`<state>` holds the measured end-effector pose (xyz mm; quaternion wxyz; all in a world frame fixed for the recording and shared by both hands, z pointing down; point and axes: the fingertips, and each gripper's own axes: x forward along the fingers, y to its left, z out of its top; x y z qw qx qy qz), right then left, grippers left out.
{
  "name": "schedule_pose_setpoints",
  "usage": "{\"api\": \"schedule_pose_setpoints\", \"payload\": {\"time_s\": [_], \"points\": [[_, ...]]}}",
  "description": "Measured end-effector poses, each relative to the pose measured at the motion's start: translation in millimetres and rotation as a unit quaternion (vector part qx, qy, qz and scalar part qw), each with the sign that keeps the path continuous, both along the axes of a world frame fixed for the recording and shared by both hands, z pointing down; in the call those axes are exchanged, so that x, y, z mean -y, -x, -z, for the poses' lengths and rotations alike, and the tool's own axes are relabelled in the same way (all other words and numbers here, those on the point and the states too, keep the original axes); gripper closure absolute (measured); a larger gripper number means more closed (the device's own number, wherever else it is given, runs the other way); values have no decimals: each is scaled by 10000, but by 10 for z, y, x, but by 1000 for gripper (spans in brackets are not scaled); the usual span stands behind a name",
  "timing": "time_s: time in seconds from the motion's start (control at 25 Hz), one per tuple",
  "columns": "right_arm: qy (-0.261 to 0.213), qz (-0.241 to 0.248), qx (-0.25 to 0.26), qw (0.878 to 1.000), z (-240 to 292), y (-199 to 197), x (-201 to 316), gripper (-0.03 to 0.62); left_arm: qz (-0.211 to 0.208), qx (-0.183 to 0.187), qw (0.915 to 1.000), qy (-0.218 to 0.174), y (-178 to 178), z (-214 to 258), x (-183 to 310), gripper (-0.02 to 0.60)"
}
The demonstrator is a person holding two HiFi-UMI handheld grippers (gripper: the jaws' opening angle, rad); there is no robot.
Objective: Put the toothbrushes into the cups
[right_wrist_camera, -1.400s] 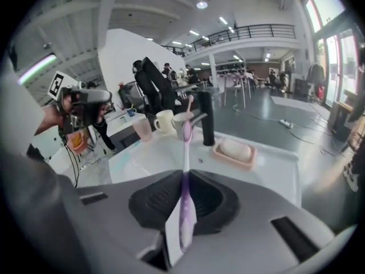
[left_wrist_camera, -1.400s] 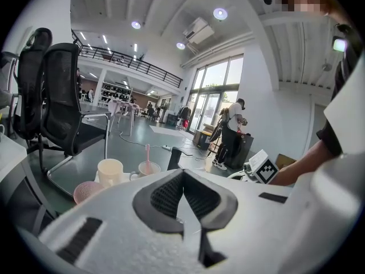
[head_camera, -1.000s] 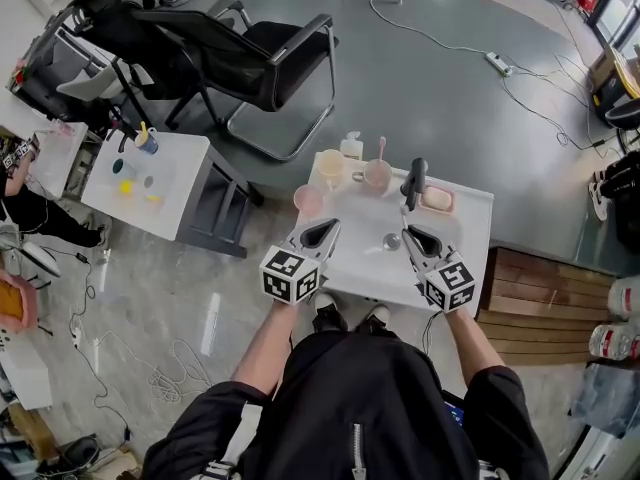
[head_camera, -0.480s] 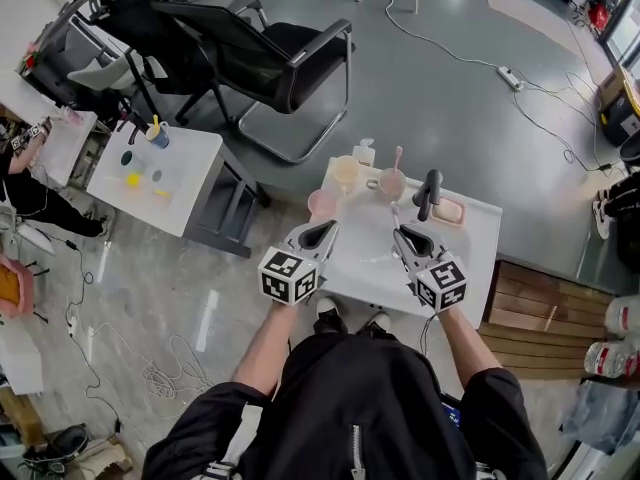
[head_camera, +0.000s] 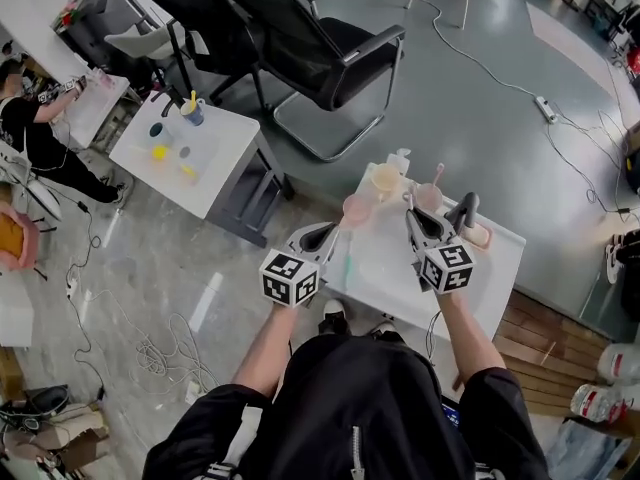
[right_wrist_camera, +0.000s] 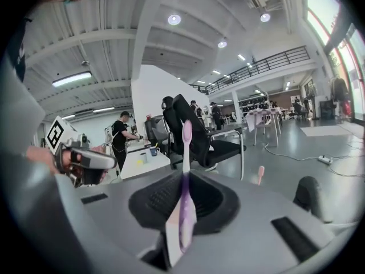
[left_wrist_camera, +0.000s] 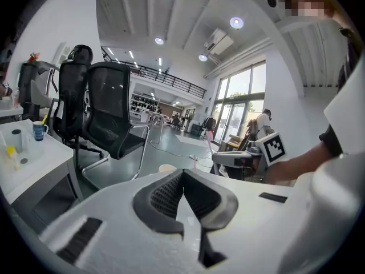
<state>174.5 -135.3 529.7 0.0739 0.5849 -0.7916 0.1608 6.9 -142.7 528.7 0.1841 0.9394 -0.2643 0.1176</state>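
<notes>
Fingers (right_wrist_camera: 157, 201) of the right gripper (right_wrist_camera: 185, 178) are clenched on a purple toothbrush (right_wrist_camera: 186, 144), which stands upright between the ribbed pads with its head well above them. Those of the left gripper (left_wrist_camera: 182, 173) are pressed together at the tips with nothing between them. Seen from the head view, both grippers are held over the white table (head_camera: 390, 273). The left gripper (head_camera: 325, 231) is at its left edge and the right gripper (head_camera: 412, 214) is further in, each with its marker cube toward the person. Three cups stand at the far end of the table. An empty pink cup (head_camera: 356, 208) is just ahead of the left gripper's tips, with a cream cup (head_camera: 385, 180) beyond it. A second pink cup (head_camera: 430, 199) sits just past the right gripper's tips, with a pink toothbrush (head_camera: 438, 173) standing in it. That corner is crowded: a small white bottle (head_camera: 400, 158) stands behind the cream cup. A black upright object (head_camera: 463, 211) rises just right of the second pink cup, and a pink dish (head_camera: 480, 236) lies beside that. Beyond the table stands a black office chair (head_camera: 330, 43). To the left is a low white side table (head_camera: 225, 143) carrying a blue mug (head_camera: 192, 113), and another person (head_camera: 25, 133) is at the far left edge. Loose cables (head_camera: 120, 338) trail over the floor.
</notes>
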Motion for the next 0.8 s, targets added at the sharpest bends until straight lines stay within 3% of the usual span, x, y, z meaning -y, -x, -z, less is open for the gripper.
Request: {"api": "schedule_pose_setpoints", "payload": {"time_s": [0.32,0.8], "points": [[-191,-172,323,9991,157,10,769,549,347,67,9993,98,412,-131,129,581],[2,-341,517,9981,-118,-56,1554,549,536,211,9979,284,719,-285,217,581]]}}
